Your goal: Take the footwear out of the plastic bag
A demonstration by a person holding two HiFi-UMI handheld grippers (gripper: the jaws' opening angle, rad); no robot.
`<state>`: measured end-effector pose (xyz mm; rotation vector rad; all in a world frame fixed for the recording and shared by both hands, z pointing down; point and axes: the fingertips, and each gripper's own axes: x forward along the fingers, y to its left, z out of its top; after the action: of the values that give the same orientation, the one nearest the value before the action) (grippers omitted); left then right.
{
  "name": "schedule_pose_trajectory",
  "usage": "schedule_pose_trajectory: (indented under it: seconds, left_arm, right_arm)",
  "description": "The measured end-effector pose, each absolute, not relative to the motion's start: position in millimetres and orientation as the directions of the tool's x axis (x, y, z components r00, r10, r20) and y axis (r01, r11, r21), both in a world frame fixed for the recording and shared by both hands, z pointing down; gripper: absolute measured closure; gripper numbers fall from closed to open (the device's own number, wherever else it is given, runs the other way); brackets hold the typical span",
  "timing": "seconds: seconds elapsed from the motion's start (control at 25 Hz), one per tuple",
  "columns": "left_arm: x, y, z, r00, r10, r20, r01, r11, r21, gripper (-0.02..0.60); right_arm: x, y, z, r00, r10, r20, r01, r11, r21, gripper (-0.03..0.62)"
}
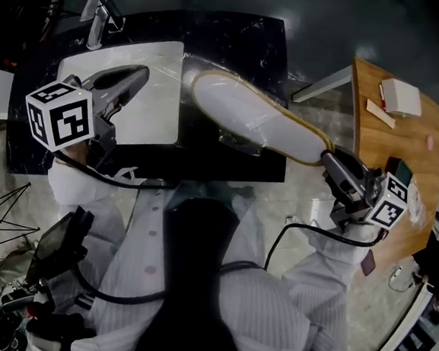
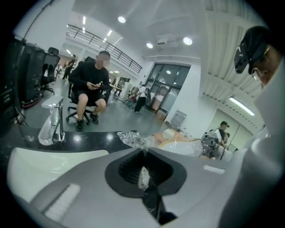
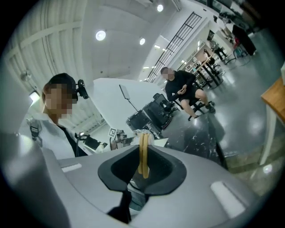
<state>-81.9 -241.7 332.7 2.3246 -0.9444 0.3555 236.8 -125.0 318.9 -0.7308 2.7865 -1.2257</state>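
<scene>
Above the tabletop (image 1: 247,36), the slipper (image 1: 247,116) runs left-to-right: right gripper (image 1: 329,158) fingers clamp its rim, left gripper (image 1: 142,72) fingers pinch the plastic bag (image 2: 131,138) (opposite end).

No legible words, brands or numbers anywhere. Only coded signs: black-and-white square patterns on the left marker cube (image 1: 60,115) and the right marker cube (image 1: 390,202), and a small tag (image 3: 113,132) of the same kind, far off. No letters on any.
</scene>
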Motion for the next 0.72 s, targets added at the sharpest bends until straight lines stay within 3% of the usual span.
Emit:
schedule_pose_trajectory:
  seconds: [0.16,0.32,0.52,0.72]
  left_arm:
    - [-95.2,-256.5,333.9,0.562,-0.664,0.492,-0.825,-0.491,0.280,0.581]
    - [-99.1,-266.1,332.2,0.420,-0.761,0.495,-0.904,-0.399,0.154,0.580]
    - [-72.6,-263.6,342.2,0.324,-0.800,0.505,-0.927,-0.375,-0.001,0.580]
    - [-36.2,-257.0,344.1,0.351,-0.817,0.458,-0.923,-0.385,0.021,0.580]
  right_arm:
    - [263.9,-127.4,318.3,-0.755,-0.574,0.317,-0.637,0.525,-0.564,0.530]
    - [285.4,-132.7,308.7,-0.571,-0.731,0.374,-0.810,0.429,-0.401,0.529]
    - [270.9,-143.9,277.4,-0.401,-0.858,0.322,-0.915,0.355,-0.194,0.530]
    - [218.4,-164.7,256.8,-0.359,-0.907,0.219,-0.933,0.344,-0.106,0.530]
